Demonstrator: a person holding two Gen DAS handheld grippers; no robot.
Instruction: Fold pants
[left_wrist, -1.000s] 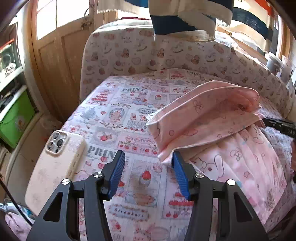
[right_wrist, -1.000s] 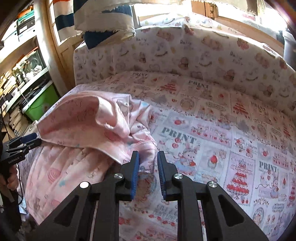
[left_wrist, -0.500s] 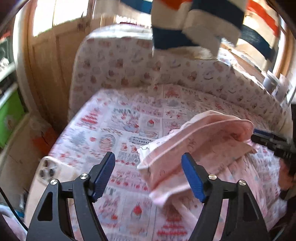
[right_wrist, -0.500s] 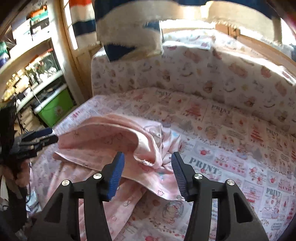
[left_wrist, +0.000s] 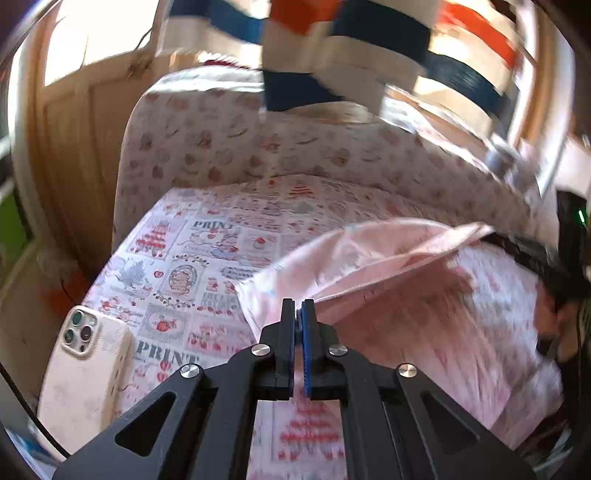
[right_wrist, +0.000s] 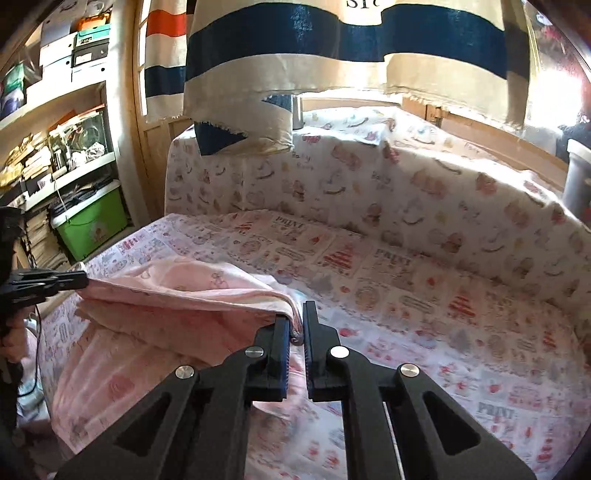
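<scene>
Fingers of the left gripper (left_wrist: 297, 308) have just been closing and are now clenched on the near left corner of the pink pants (left_wrist: 388, 266); a thin edge of cloth sits between the blue pads. The right gripper (right_wrist: 294, 321) has also just been closing, and its fingers now pinch the near right corner of the same folded edge, where the fabric bunches between the pads. Between the two grippers the top layer of the pants hangs lifted and stretched, while the lower layer lies flat on the printed cloth (right_wrist: 406, 295) that covers the seat. The pants sit at the near side of this surface, and the far half of it is bare. A phone (left_wrist: 85, 369) lies at the left, near but apart from the pants.

The step in hand seems to be the carrying of a fold: both corners are taken and raised. The next move probably calls for both hands to travel together, keeping the edge taut and level, then to lay it down evenly on the other layer before the fingers release.
</scene>
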